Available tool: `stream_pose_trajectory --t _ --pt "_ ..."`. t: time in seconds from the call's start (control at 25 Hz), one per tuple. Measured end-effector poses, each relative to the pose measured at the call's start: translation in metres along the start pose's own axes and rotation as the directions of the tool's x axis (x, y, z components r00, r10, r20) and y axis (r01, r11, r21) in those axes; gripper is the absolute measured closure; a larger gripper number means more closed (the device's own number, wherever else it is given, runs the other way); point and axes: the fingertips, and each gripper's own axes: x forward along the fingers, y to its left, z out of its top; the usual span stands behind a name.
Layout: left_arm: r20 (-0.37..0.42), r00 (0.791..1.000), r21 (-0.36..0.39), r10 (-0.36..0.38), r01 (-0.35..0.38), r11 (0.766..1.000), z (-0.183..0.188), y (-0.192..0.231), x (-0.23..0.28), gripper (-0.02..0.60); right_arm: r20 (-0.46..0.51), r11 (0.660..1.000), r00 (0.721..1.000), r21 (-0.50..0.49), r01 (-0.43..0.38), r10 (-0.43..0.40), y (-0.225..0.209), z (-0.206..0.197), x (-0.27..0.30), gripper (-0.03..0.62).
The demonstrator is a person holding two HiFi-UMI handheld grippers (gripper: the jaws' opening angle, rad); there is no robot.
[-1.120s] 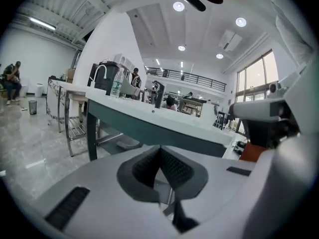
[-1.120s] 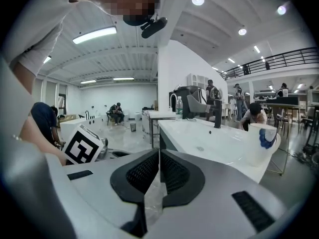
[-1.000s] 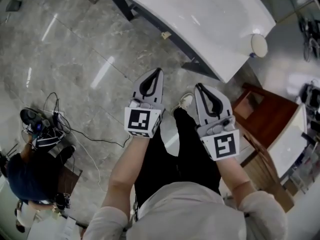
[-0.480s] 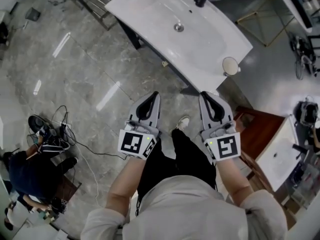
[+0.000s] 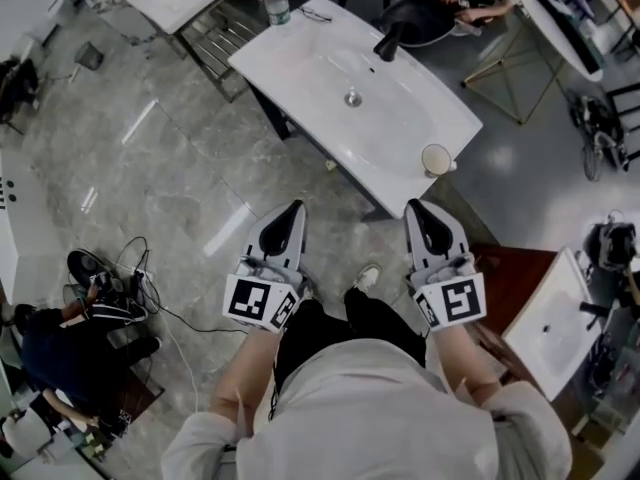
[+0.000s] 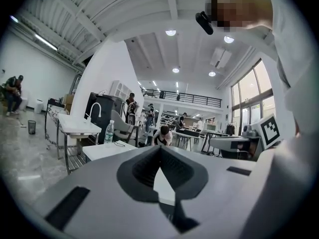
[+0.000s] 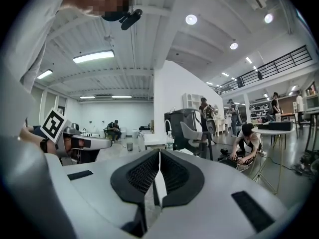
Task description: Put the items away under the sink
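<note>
Bench [image 5: 285,58]: white top with a sunk basin, drain [image 5: 352,98] in the middle, black faucet [image 5: 388,40] at the far side; seen from above.
Cup [image 5: 436,158]: round, pale, mouth up; stands on the bench's near right corner, close to the edge.
Bottle [image 5: 275,0]: clear plastic, white cap, upright on the bench's far left corner.
Under the bench: only dark frame edges show; the inside cannot be seen.
Left gripper [image 5: 293,208]: fingers pressed together at the tips, nothing between them; held over the floor, short of the bench's near edge.
Right gripper [image 5: 413,208]: fingers likewise pressed together and empty; level with the left gripper, the 2 apart, a shoe [image 5: 368,277] on the floor between them.
Cup vs fingers: ahead of the right gripper and a little to its right, near, not touching.
Bottle vs fingers: well apart from both, across the bench from the left gripper.
Left gripper view: closed tips [image 6: 160,151]; bottle [image 6: 109,132] to their left, far off.
Right gripper view: closed tips [image 7: 159,156]; bottle [image 7: 170,142] just right of them, far off.
Floor: grey marble [image 5: 150,158]; person [image 5: 50,338] crouched at lower left beside cables.
</note>
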Motion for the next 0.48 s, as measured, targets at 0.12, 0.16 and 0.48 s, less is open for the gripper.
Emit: stream_pose_trajectory --t 0.12,0.16,0.48 --pt "0.024 1.000 0.008 0.003 -0.004 1.000 0.010 -0.002 -0.005 0.578 0.016 0.999 1.000 -0.031 -0.010 0.010 0.003 0.013 0.001 0.559" --pt "0.028 1.000 0.014 0.000 0.000 1.000 0.008 -0.003 -0.005 0.578 0.023 0.999 1.000 -0.043 -0.015 0.016 0.005 0.017 0.002 0.559" --pt "0.067 0.998 0.008 -0.020 0.020 1.000 0.021 -0.006 -0.007 0.578 0.100 0.996 0.995 -0.085 0.002 0.007 0.007 0.058 0.005 0.559"
